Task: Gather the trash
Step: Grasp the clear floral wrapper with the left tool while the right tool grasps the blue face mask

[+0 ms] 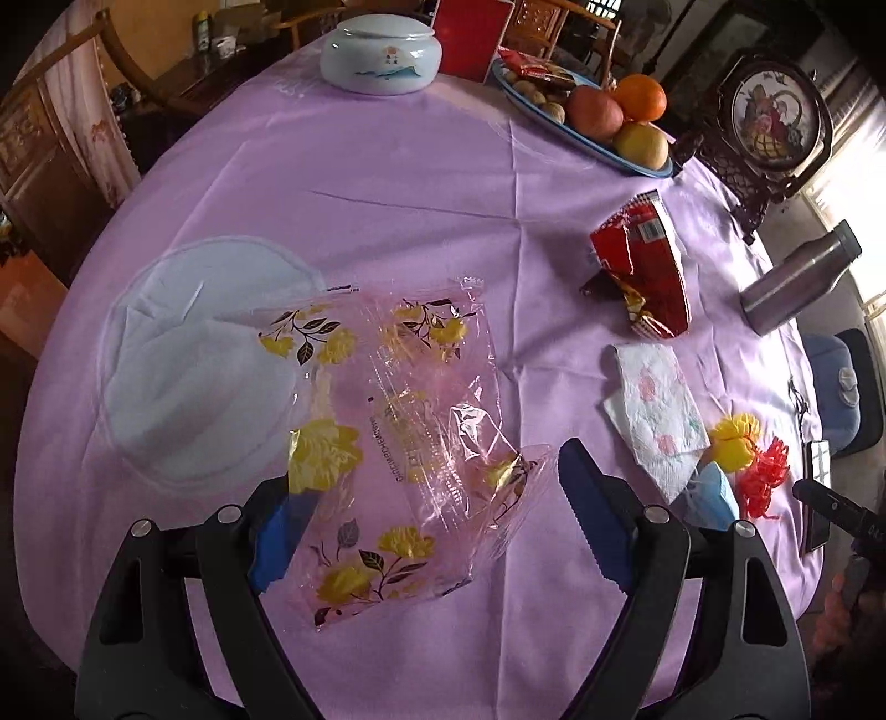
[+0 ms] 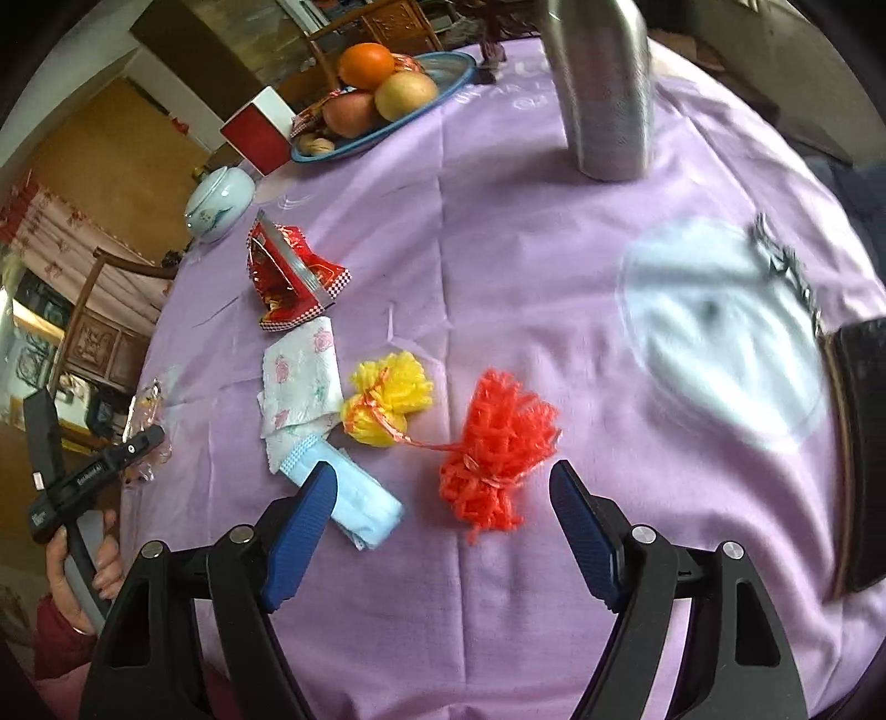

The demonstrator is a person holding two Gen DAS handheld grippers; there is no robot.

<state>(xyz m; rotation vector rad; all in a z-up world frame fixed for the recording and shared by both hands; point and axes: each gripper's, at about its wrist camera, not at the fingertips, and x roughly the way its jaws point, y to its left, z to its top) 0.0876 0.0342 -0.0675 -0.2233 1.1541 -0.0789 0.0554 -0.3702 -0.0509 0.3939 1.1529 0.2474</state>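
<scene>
A clear plastic wrapper (image 1: 398, 443) printed with yellow flowers lies crumpled on the lilac tablecloth (image 1: 421, 194). It sits between the wide jaws of my left gripper (image 1: 432, 476); its edge covers the left pad, and the right pad stands clear of it. My right gripper (image 2: 442, 469) is open over a red mesh puff (image 2: 498, 454) tied to a yellow one (image 2: 387, 399). A folded blue mask (image 2: 360, 504) lies by its left finger. A flowered tissue (image 2: 302, 382) and a red snack wrapper (image 2: 288, 277) lie farther off.
A fruit plate (image 1: 642, 160), a ceramic jar (image 1: 382, 55) and a red box (image 1: 470, 33) stand at the far edge. A steel bottle (image 2: 603, 88) stands ahead of the right gripper. Keys (image 2: 786, 266) and a dark flat object (image 2: 858, 443) lie to the right.
</scene>
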